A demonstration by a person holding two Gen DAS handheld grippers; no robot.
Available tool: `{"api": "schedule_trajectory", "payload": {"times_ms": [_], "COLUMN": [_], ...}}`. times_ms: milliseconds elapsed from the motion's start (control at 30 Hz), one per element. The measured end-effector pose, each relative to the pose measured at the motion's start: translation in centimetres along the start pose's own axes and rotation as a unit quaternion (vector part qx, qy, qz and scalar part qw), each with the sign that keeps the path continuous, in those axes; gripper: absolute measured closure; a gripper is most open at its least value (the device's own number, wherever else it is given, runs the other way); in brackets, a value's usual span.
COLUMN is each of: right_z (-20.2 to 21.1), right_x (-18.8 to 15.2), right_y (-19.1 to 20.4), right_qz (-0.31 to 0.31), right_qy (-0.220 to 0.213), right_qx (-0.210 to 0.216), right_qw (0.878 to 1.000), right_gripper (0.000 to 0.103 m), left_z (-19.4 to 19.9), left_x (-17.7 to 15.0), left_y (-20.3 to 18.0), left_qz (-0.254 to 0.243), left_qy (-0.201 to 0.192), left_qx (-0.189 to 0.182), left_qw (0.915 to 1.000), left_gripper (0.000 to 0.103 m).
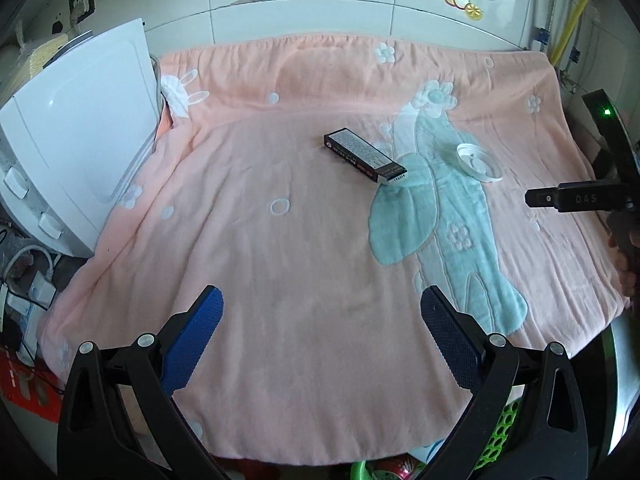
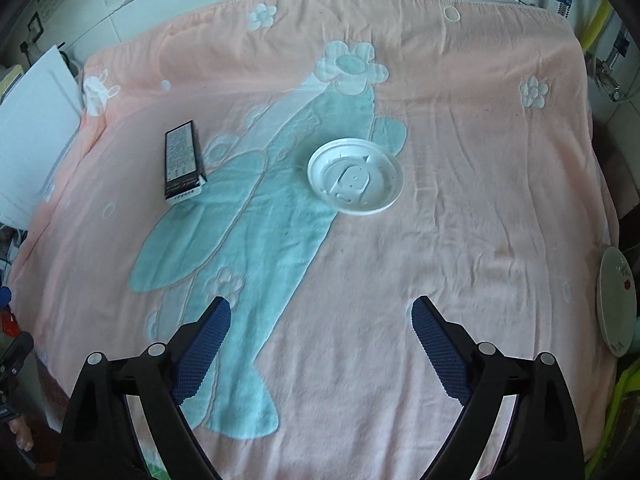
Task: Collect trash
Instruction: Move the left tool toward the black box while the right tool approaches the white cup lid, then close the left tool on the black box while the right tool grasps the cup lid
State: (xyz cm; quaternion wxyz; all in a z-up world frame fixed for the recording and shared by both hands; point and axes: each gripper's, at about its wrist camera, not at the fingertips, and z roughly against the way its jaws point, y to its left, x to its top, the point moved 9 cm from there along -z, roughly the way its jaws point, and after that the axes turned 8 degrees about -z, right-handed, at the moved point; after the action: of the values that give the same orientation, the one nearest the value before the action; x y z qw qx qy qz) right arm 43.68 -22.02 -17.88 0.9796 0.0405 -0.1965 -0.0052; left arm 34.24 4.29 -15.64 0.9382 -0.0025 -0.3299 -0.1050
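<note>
A pink blanket (image 1: 280, 220) with a pale green flower pattern covers the bench, and two bits of trash lie on it toward the far side. One is a small dark box (image 1: 365, 155) with printed text on its face, lying flat and angled, its near end just over the green leaf shape. To the right of it, apart from it, sits a white plastic lid (image 2: 355, 176), round and shallow, open side up, resting on the edge of the green pattern.

The left gripper (image 1: 322, 336) hovers over the near part of the blanket, its blue-padded fingers (image 1: 192, 340) spread wide with nothing between them. The right gripper (image 2: 321, 344) is likewise above the near blanket, pointing steeply down, fingers (image 2: 204, 348) wide apart and empty; the lid lies beyond it, a little to the right of centre, and the box beyond to the left.

A white appliance (image 1: 80, 152) stands at the left edge of the bench. A pale plate (image 2: 616, 304) is at the right edge. A green perforated basket (image 1: 500, 436) peeks out below the near edge.
</note>
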Motion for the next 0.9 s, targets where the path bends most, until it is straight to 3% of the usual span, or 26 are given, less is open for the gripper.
{"api": "schedule_trajectory", "payload": {"times_ms": [300,900], "right_z": [-5.5,-11.5], "right_x": [4.8,7.7], "right_y": [-1.8,-1.9], "right_qz": [-0.03,-0.024], "right_qy": [0.02,0.057], "right_qx": [0.004,0.002], "right_qw": [0.999,0.998], "right_gripper": [0.012,0.011], "left_z": [-3.9,-10.9], "left_x": [4.2,10.7], "left_y": [1.3,1.8], "left_qz": [0.002,0.044], "left_qy": [0.007,0.031], "left_qx": [-0.006,-0.035], "left_qw": [1.0,0.998], "left_gripper": [0.005,0.005]}}
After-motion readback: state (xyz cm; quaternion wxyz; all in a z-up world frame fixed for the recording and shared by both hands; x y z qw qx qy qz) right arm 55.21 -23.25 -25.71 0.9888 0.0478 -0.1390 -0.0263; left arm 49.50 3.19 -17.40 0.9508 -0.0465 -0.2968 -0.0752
